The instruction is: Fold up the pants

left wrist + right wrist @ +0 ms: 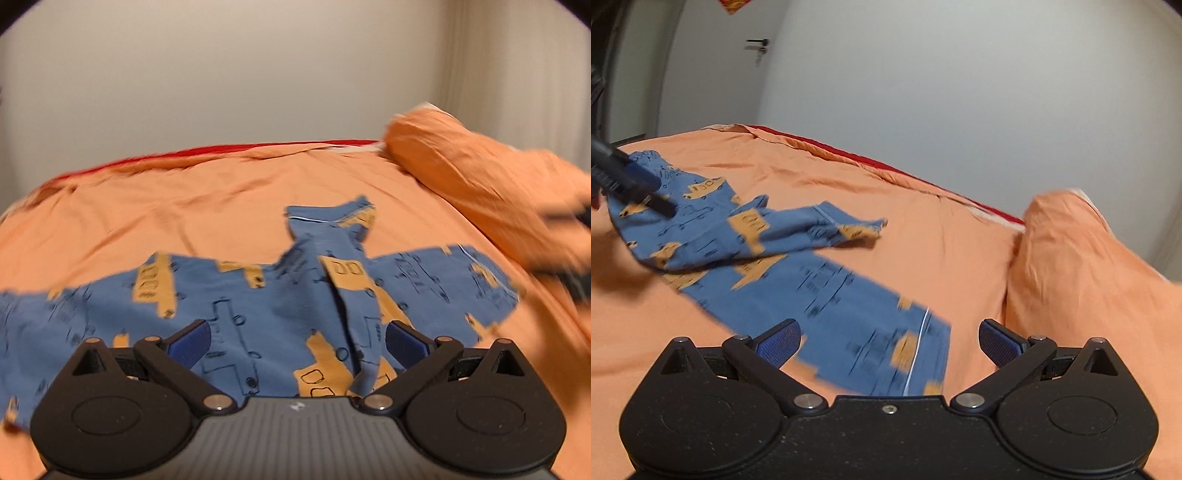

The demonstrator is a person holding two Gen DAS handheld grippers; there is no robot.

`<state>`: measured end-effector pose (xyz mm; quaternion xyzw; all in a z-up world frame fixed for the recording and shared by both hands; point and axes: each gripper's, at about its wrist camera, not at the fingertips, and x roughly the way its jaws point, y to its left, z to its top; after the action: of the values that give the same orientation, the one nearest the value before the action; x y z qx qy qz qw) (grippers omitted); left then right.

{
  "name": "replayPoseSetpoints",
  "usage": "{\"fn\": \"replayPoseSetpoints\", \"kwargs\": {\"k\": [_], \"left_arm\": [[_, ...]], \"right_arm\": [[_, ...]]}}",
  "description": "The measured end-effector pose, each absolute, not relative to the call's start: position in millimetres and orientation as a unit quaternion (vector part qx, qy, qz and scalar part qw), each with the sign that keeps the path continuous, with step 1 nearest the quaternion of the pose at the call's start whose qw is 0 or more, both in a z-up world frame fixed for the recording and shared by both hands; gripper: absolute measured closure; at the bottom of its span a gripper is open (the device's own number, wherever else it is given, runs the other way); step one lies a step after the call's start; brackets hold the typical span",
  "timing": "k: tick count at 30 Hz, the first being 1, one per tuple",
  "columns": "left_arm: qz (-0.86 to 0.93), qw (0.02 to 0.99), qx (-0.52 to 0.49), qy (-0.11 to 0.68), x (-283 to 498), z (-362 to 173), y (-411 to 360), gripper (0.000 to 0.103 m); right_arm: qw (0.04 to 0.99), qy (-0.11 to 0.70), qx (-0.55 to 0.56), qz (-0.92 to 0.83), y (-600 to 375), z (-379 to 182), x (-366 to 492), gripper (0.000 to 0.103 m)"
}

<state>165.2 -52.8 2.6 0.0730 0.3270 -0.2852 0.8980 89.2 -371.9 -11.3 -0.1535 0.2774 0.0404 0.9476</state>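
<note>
Orange bedsheet (184, 206) covers the bed, a matching pillow (1082, 258) near the wall. Blue pants (280, 295) printed with yellow vehicles lie rumpled across it. Left gripper (297, 341) and right gripper (888, 341) hover above them, fingers spread wide, holding nothing.

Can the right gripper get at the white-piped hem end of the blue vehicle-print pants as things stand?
Probably yes. The right gripper is open, and the hem end of the blue vehicle-print pants lies flat on the orange bedsheet between its fingers with nothing covering it. The orange pillow sits off to the side.
</note>
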Motion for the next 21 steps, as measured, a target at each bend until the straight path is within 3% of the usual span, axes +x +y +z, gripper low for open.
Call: {"fn": "replayPoseSetpoints", "kwargs": {"k": [4, 8, 12, 16, 21], "left_arm": [[-0.343, 0.885, 0.110, 0.295, 160.9, 3.1, -71.9, 0.000], [-0.416, 0.857, 0.124, 0.278, 160.0, 0.9, -90.9, 0.005], [-0.458, 0.826, 0.083, 0.318, 175.5, -15.4, -94.6, 0.020], [-0.462, 0.810, 0.020, 0.361, 194.4, -31.1, -87.2, 0.038], [-0.462, 0.792, -0.018, 0.398, 208.8, -41.5, -88.1, 0.051]], "right_arm": [[0.949, 0.275, -0.115, 0.102, -375.6, -2.8, 169.8, 0.002], [0.939, 0.294, -0.058, 0.166, -348.1, -2.8, 241.3, 0.017], [0.915, 0.353, -0.035, 0.191, -304.9, -14.1, 300.9, 0.043], [0.894, 0.411, -0.050, 0.171, -272.7, -36.4, 344.2, 0.050], [0.881, 0.454, -0.041, 0.126, -259.2, -57.0, 372.8, 0.054]]}}
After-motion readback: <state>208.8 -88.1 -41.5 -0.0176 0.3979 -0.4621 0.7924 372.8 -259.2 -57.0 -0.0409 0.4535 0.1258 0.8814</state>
